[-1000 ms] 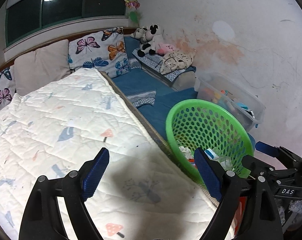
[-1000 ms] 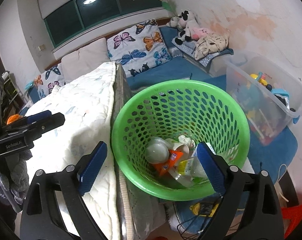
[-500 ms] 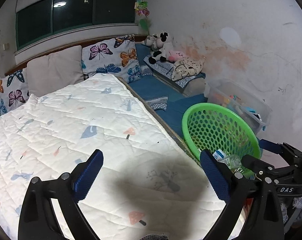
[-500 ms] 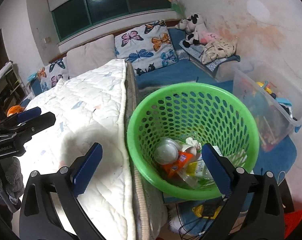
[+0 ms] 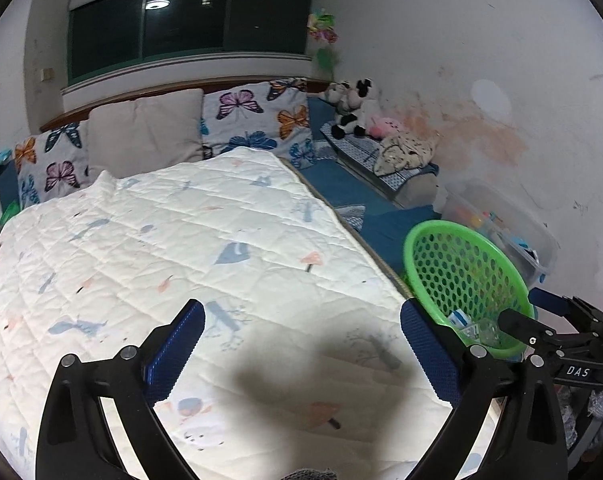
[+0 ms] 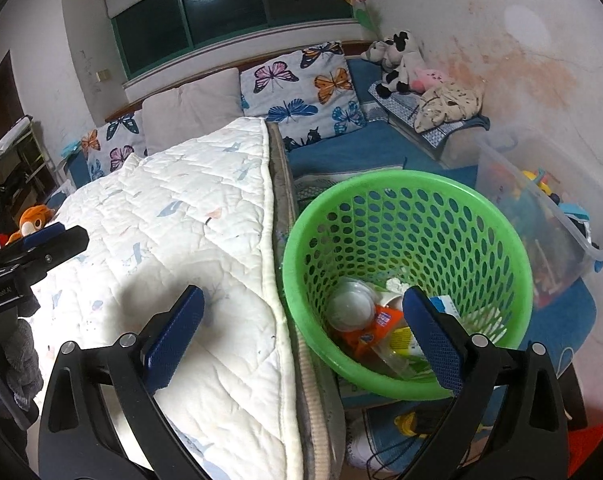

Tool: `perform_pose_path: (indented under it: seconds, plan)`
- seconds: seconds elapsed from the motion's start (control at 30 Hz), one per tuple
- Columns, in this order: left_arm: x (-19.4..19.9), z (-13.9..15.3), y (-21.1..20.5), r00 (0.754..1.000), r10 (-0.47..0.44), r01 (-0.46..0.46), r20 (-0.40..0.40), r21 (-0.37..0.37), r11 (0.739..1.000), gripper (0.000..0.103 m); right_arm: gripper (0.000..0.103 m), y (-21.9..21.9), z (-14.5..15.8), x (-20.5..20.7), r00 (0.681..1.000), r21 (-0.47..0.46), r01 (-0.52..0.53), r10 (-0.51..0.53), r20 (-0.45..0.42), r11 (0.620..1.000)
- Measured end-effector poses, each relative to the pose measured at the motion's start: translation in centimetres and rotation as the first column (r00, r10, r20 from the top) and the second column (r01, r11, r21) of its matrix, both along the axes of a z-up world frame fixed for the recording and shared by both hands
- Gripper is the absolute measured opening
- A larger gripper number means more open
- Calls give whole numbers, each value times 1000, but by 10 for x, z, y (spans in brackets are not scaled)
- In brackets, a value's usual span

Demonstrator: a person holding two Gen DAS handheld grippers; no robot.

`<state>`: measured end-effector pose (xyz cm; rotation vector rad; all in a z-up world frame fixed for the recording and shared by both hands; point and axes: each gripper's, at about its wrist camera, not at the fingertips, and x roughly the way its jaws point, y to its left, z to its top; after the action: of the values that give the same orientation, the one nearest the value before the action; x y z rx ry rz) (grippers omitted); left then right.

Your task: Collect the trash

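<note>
A green perforated basket stands on the floor beside the bed and holds trash: a clear plastic lid, an orange wrapper and other packaging. It also shows in the left wrist view. My left gripper is open and empty above the white quilt. My right gripper is open and empty, over the quilt's edge and the basket's near rim. The right gripper shows at the right edge of the left wrist view.
Butterfly pillows and a beige pillow line the headboard. Plush toys and a cloth sit on a low shelf by the wall. A clear plastic bin of toys stands right of the basket. Blue mat covers the floor.
Both grippers have drawn back and up from the basket, which now looks smaller and farther. Both stay open and empty.
</note>
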<state>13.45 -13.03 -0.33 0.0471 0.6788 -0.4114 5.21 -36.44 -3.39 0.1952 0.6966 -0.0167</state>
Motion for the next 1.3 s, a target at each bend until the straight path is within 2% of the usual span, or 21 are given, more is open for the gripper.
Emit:
perform_pose_path:
  seconds: [0.8, 1.3]
  plan:
    - [-31, -1, 64, 989, 145, -145, 29, -9, 989, 96, 99, 40, 10, -1, 996, -4, -75, 75, 39, 997]
    - [-41, -8, 93, 973, 228, -229, 36, 13, 973, 96, 99, 68, 15, -2, 990, -71, -121, 126, 56, 990]
